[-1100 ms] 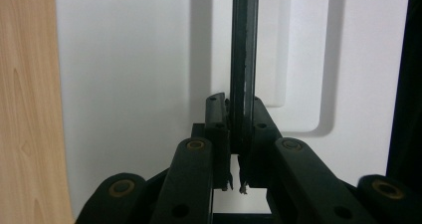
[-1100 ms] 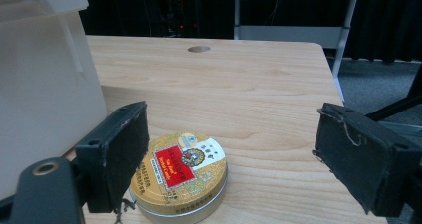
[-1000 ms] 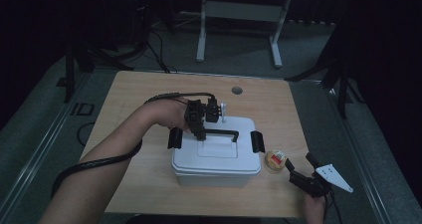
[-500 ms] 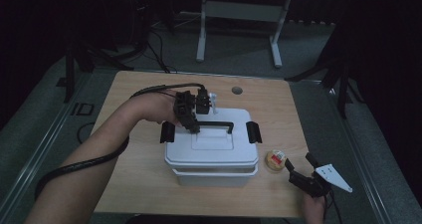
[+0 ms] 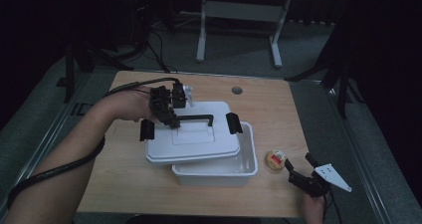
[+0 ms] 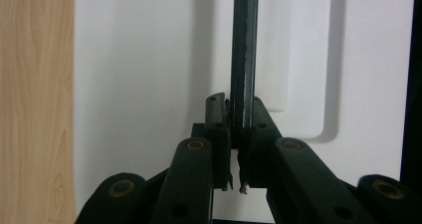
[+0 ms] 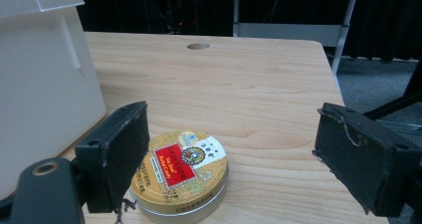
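My left gripper (image 5: 171, 119) is shut on the black handle (image 5: 196, 118) of a white lid (image 5: 194, 142). It holds the lid above the white box (image 5: 219, 171), shifted left, so the box's right side and front show open. In the left gripper view the jaws pinch the handle bar (image 6: 244, 59) over the lid's top (image 6: 149, 84). My right gripper (image 5: 297, 163) rests open near the table's front right corner. A round gold tin (image 7: 179, 176) with a red label lies between its jaws and a little ahead of them, untouched, and the box wall (image 7: 40, 84) stands at the left.
The wooden table (image 5: 298, 119) has a small round hole (image 5: 237, 90) near its far edge. A black cable (image 5: 50, 171) trails from the left gripper along the forearm. A metal stand (image 5: 239, 15) sits on the dark floor beyond the table.
The left gripper has lifted the lid by its handle and carried it left, uncovering the right part of the box. The right gripper has stayed put.
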`<state>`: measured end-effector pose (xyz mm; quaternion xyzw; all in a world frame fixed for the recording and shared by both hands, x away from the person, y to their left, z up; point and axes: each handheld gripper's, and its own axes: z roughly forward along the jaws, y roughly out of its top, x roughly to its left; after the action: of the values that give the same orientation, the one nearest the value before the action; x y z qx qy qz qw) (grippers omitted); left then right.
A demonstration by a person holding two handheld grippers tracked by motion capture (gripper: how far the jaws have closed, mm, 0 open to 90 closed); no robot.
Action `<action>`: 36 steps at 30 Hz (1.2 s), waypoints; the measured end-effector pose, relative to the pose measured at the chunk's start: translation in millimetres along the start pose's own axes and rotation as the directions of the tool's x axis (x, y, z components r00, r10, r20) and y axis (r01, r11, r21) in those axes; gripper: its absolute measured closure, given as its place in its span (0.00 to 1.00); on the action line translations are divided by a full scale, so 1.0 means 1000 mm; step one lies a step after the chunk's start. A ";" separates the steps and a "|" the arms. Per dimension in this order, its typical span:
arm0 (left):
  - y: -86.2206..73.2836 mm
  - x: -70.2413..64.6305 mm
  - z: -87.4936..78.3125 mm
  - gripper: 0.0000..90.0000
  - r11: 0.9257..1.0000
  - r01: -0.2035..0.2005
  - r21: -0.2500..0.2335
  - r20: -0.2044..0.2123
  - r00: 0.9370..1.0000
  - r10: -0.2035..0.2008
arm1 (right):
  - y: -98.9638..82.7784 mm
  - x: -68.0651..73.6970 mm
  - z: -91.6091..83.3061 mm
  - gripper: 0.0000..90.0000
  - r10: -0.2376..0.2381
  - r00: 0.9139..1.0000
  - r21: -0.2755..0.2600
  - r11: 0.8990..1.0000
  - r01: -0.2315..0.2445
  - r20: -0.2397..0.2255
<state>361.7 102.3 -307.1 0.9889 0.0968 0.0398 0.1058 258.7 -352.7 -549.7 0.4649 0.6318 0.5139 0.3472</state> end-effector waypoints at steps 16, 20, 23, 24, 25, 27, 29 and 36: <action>-0.063 0.007 -0.014 0.93 0.992 0.120 -0.023 -0.016 0.993 -0.121 | 0.000 0.000 0.000 0.15 0.000 1.000 0.003 1.000 0.000 0.002; -0.084 0.007 -0.017 0.93 0.987 0.161 -0.022 -0.018 0.987 -0.162 | 0.000 0.000 0.001 0.15 -0.005 1.000 0.004 1.000 0.005 0.001; -0.103 0.007 -0.020 0.93 0.979 0.203 -0.011 -0.026 0.979 -0.204 | 0.000 0.000 0.001 0.15 -0.008 1.000 0.006 1.000 0.008 0.002; -0.111 0.008 -0.021 0.93 0.974 0.226 -0.007 -0.029 0.974 -0.226 | 0.000 0.000 0.001 0.15 -0.007 1.000 0.007 1.000 0.007 0.002; -0.116 0.008 -0.022 0.93 0.972 0.234 -0.005 -0.032 0.972 -0.234 | 0.000 0.000 0.001 0.15 -0.007 1.000 0.008 1.000 0.007 0.003; -0.128 0.009 -0.024 0.93 0.965 0.261 -0.007 -0.038 0.965 -0.261 | 0.000 0.001 0.002 0.15 -0.007 1.000 0.011 1.000 0.007 0.003; -0.138 0.010 -0.025 0.93 0.959 0.284 -0.009 -0.043 0.958 -0.284 | 0.000 0.001 0.002 0.15 -0.009 1.000 0.012 1.000 0.009 0.003; -0.179 0.015 -0.018 0.93 0.922 0.387 0.009 -0.055 0.921 -0.386 | 0.000 0.001 0.002 0.15 -0.011 1.000 0.014 1.000 0.011 0.003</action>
<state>341.7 280.9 -327.5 0.9500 0.2931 0.0430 0.0991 260.1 -351.3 -550.5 0.4646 0.6374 0.5068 0.3479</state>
